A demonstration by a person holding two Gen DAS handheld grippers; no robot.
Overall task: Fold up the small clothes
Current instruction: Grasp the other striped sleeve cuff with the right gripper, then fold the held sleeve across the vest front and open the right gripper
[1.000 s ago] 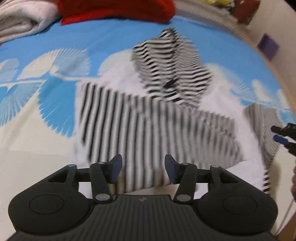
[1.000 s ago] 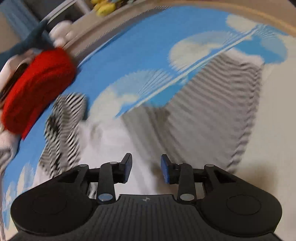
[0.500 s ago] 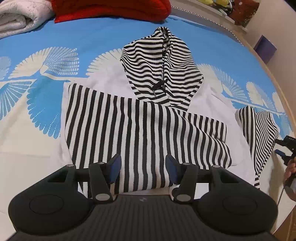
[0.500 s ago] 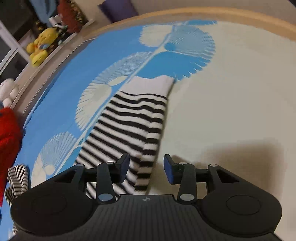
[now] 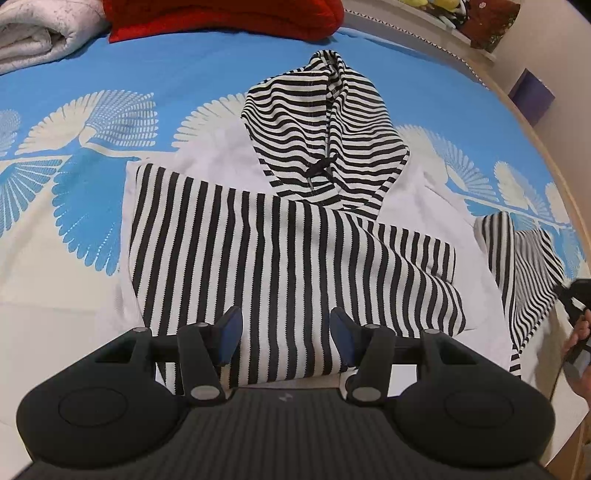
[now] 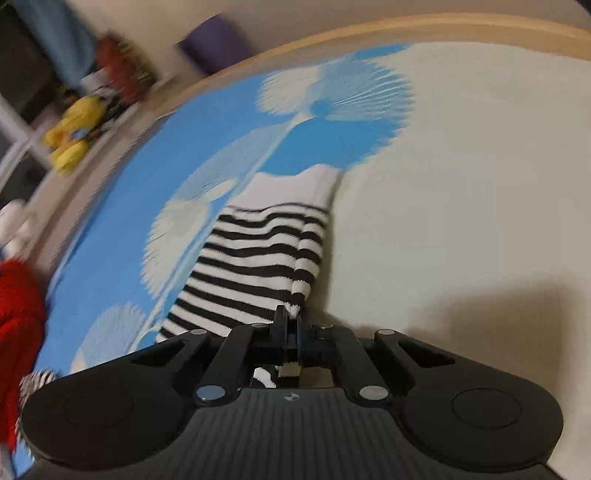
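Observation:
A small black-and-white striped hoodie [image 5: 288,236] lies flat on the bed, hood [image 5: 325,133] pointing away, one sleeve folded across the white body. My left gripper [image 5: 286,332] hovers open over the hoodie's near hem, nothing between its fingers. The other striped sleeve [image 5: 521,266] [image 6: 251,258] stretches out to the right with a white cuff [image 6: 295,186] at its far end. My right gripper [image 6: 291,325] is shut on the edge of that sleeve, fabric pinched between the pads. It shows at the right edge of the left wrist view as the right gripper [image 5: 576,295], held by a hand [image 5: 580,332].
The bed cover [image 5: 184,74] is blue and cream with fan patterns. A red fleece [image 5: 221,14] and a rolled white blanket [image 5: 40,33] lie at the far side. A wooden bed edge [image 6: 443,26], yellow plush toys [image 6: 74,129] and a purple box [image 5: 532,98] are beyond.
My right gripper swung over to the outstretched sleeve, then closed on its edge. The left gripper stayed in place, open.

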